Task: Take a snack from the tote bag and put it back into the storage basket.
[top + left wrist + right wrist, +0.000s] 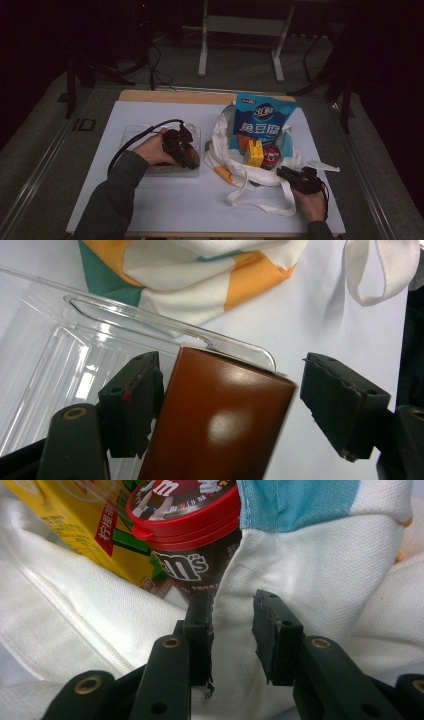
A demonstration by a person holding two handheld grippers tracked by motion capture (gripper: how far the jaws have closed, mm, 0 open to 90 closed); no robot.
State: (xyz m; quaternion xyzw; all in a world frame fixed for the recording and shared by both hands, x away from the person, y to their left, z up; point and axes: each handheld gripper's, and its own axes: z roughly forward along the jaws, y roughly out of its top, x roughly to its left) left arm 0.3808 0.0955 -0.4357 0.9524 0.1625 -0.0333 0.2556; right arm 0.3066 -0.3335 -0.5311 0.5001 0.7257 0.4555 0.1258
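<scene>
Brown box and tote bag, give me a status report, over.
Left gripper open, brown box between its jaws, at the clear tray. Right gripper pinching the white bag's rim. Candy tub and yellow carton already bagged. Nothing in the way.

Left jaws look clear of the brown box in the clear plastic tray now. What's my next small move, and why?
Probably lift the left gripper straight up and away. Its jaws stand apart, the right-hand one clear of the glossy brown box, which lies partly in the clear plastic tray. The right gripper pinches the white cloth bag, keeping it steady.
</scene>
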